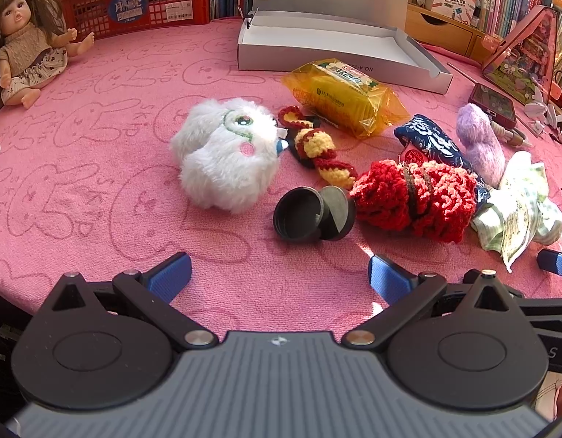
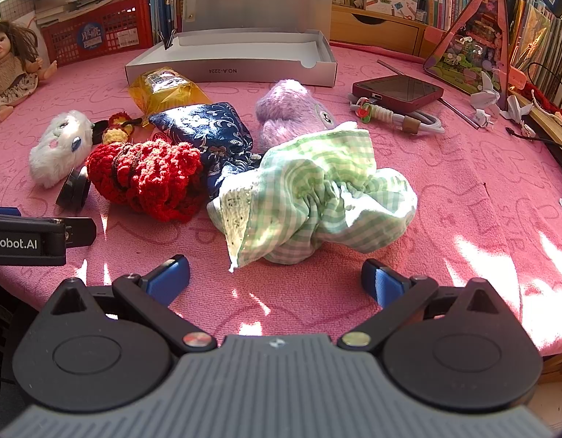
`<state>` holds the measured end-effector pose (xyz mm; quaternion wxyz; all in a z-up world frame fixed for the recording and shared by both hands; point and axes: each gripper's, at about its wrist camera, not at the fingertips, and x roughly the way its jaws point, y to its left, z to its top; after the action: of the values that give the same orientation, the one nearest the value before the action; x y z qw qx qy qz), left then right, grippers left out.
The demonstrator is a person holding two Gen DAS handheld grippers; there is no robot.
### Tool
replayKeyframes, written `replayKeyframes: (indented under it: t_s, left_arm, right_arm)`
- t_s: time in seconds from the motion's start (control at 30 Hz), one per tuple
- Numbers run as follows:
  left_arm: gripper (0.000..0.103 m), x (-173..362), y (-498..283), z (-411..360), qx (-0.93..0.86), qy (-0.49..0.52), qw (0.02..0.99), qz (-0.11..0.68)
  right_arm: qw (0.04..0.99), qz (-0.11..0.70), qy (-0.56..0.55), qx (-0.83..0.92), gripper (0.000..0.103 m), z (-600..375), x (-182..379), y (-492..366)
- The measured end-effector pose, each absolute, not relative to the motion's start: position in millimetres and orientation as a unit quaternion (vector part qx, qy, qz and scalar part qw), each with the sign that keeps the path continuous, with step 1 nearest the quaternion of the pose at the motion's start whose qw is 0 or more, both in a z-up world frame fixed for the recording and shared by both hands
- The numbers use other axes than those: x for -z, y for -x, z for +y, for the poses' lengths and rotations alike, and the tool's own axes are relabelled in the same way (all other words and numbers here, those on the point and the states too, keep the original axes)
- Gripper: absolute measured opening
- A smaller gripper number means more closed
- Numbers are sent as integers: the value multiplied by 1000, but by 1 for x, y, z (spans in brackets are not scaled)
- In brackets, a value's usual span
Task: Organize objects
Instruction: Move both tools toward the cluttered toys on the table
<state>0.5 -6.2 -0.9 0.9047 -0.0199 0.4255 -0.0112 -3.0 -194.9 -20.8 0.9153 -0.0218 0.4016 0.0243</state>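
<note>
A heap of small items lies on the pink cloth: a white plush toy (image 1: 224, 153), a red-and-yellow crochet cord (image 1: 319, 148), a yellow snack packet (image 1: 348, 96), a black round case (image 1: 312, 215) lying open, a red crochet bundle (image 1: 416, 193), a blue brocade pouch (image 2: 207, 135), a purple plush (image 2: 288, 109) and a green checked cloth (image 2: 313, 197). An open white box (image 1: 335, 45) stands behind them. My left gripper (image 1: 279, 273) hangs open just short of the black case. My right gripper (image 2: 275, 273) hangs open just short of the checked cloth. Neither holds anything.
A doll (image 1: 23, 49) sits at the far left by a red crate (image 1: 134, 2). A dark red phone (image 2: 397, 91), a tied cable (image 2: 394, 116) and a pink triangular display (image 2: 474, 47) lie at the right. Books line the back wall.
</note>
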Motion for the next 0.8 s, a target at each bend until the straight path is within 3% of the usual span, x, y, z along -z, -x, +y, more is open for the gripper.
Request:
replayKeyframes:
  t_s: [0.8]
  left_arm:
    - [103,4,1,-12,6,-3,907,421]
  right_arm:
    - [931,364,31,-20,103,-206,16,15]
